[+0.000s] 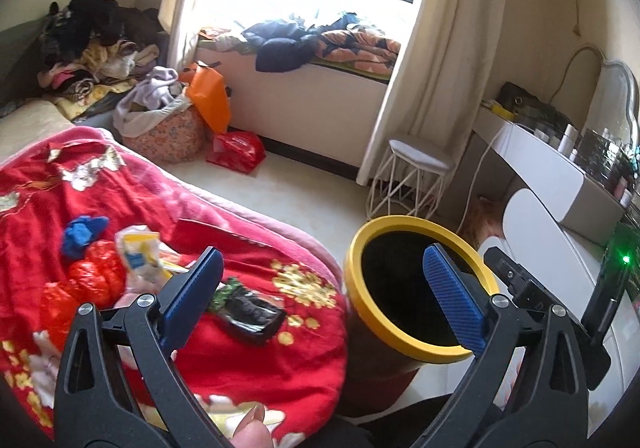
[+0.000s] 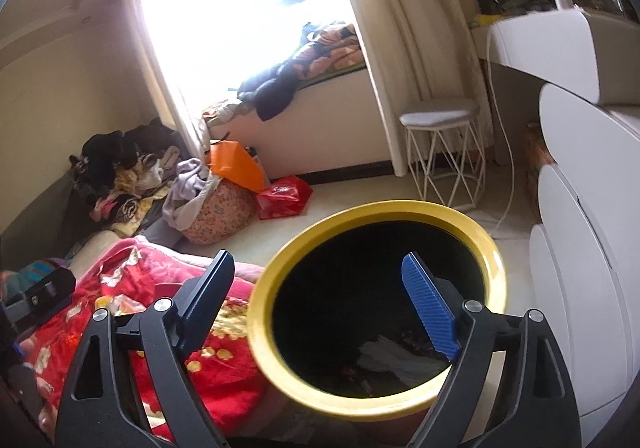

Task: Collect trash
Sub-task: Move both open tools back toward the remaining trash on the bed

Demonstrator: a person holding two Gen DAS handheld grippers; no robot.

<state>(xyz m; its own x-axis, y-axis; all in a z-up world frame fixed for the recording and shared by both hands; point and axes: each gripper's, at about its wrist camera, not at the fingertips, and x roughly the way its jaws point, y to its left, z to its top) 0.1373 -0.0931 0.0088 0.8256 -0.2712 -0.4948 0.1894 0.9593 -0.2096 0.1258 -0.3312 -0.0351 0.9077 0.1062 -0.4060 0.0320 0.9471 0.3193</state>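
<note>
The bed, covered by a red blanket (image 1: 224, 344), fills the lower left of the left wrist view, its rounded edge running just beside the yellow-rimmed bin (image 1: 360, 312); pale floor (image 1: 304, 192) is left open between the bed's edge, the window seat and the white wire stool (image 1: 416, 184); white furniture is seen close along the right side, with a narrow strip of floor between it and the bin. The bin's mouth is seen wide and dark in the right wrist view, its rim (image 2: 264, 344) blurred at the near edge; something pale lies at the bottom, too dim to be made out. Trash is scattered on the blanket: a red crumpled bag (image 1: 96, 276), a blue crumpled scrap (image 1: 82, 234), a yellow and white wrapper (image 1: 140, 252) partly hidden behind a finger, and a dark plastic wrapper (image 1: 250, 306) lying nearest the bin. The left gripper (image 1: 320, 300) is held wide open and empty, above the blanket's edge and the bin rim; the right gripper (image 2: 320, 310) is likewise spread wide, with nothing held, over the bin mouth.
</note>
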